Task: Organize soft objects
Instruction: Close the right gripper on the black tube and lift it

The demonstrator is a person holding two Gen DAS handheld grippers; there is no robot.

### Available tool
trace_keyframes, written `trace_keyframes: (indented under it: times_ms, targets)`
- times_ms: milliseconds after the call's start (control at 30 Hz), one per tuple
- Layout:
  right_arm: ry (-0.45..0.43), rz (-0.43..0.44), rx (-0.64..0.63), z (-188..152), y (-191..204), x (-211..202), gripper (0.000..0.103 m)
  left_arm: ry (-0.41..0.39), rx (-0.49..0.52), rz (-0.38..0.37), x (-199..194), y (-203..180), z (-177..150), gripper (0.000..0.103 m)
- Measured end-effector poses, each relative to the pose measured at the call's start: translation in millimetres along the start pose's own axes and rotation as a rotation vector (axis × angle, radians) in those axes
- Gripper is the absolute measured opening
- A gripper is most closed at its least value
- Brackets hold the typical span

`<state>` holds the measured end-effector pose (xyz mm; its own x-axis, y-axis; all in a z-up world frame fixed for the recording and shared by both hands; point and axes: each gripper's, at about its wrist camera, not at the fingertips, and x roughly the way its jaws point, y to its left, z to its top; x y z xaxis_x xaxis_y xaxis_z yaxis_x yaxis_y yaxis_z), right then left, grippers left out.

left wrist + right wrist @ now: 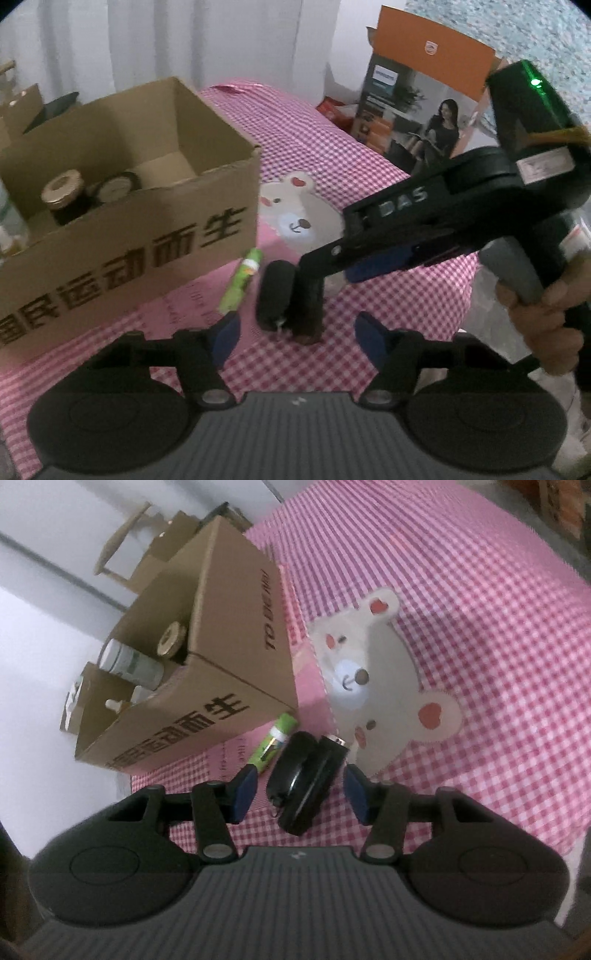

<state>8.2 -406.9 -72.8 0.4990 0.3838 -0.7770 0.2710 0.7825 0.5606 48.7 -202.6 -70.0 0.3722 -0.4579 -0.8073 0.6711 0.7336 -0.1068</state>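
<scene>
A pink-and-white gingham cloth [461,572] covers the whole surface under me, with a pale bear appliqué [373,672] sewn near its middle. On the cloth to my left stands an open cardboard box [129,236] printed with dark Chinese characters along its long side; inside it I can see a dark jar with a gold lid [62,190] and a second round lid just beside it. Behind the cloth, off to the right, an orange-topped retail carton [417,107] stands upright.

My right gripper [299,794] points down at the cloth, its blue pads [245,794] parted to a middling gap with nothing pressed between them. In the left wrist view it [325,269] reaches in from the right, my hand [546,321] wrapped round its handle. My left gripper [295,343] hangs just behind it, blue pads spread wider and empty.

The black rolled soft bundle [306,775] lies on the cloth just in front of the box's near corner, between my right pads but not touched by either. Whether it is socks or a pouch I cannot tell. A small green tube [275,744] lies right beside it, between the bundle and the box.
</scene>
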Motion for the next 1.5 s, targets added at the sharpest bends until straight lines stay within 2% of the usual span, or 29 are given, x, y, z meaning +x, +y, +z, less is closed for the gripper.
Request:
trace_keyframes:
  times_ms: [67, 200, 267, 333, 500, 667, 1067, 1233, 1400, 1500]
  targets:
    - [0.009, -0.002, 0.02, 2.8, -0.2, 8.9, 0.046, 0.002, 0.0, -0.015, 7.2, -0.9, 1.8, 0.06]
    - [0.028, 0.008, 0.053, 0.9, -6.7, 19.6, 0.037, 0.018, 0.012, -0.042, 18.2, -2.5, 2.4, 0.052]
    - [0.038, 0.008, 0.06, 0.3, -8.7, 25.6, 0.036, 0.028, 0.018, -0.051, 21.8, -2.2, 1.8, 0.039]
    - [0.044, 0.014, 0.065, 0.3, -10.4, 27.9, 0.029, 0.043, 0.016, -0.06, 26.7, -1.5, 3.1, 0.039]
    - [0.048, 0.021, 0.069, 0.7, -10.1, 31.8, 0.024, 0.064, 0.01, -0.066, 36.0, -0.4, 1.6, 0.038]
    - [0.06, 0.037, 0.078, -0.7, -10.9, 34.4, 0.022, 0.08, 0.012, -0.062, 43.4, -2.0, 1.0, 0.036]
    - [0.125, 0.075, 0.054, -14.8, 3.3, 41.8, 0.022, 0.129, -0.022, -0.042, 27.6, 4.6, -17.2, 0.035]
    - [0.139, 0.08, 0.044, -17.6, 9.8, 44.5, 0.022, 0.151, -0.037, -0.035, 33.4, 8.7, -18.2, 0.035]
    - [0.142, 0.08, 0.029, -18.5, 15.0, 45.8, 0.022, 0.13, -0.035, -0.029, 33.4, 7.4, -20.1, 0.035]
    - [0.138, 0.082, 0.026, -19.6, 15.1, 45.8, 0.022, 0.11, -0.041, -0.027, 31.3, 8.7, -22.5, 0.031]
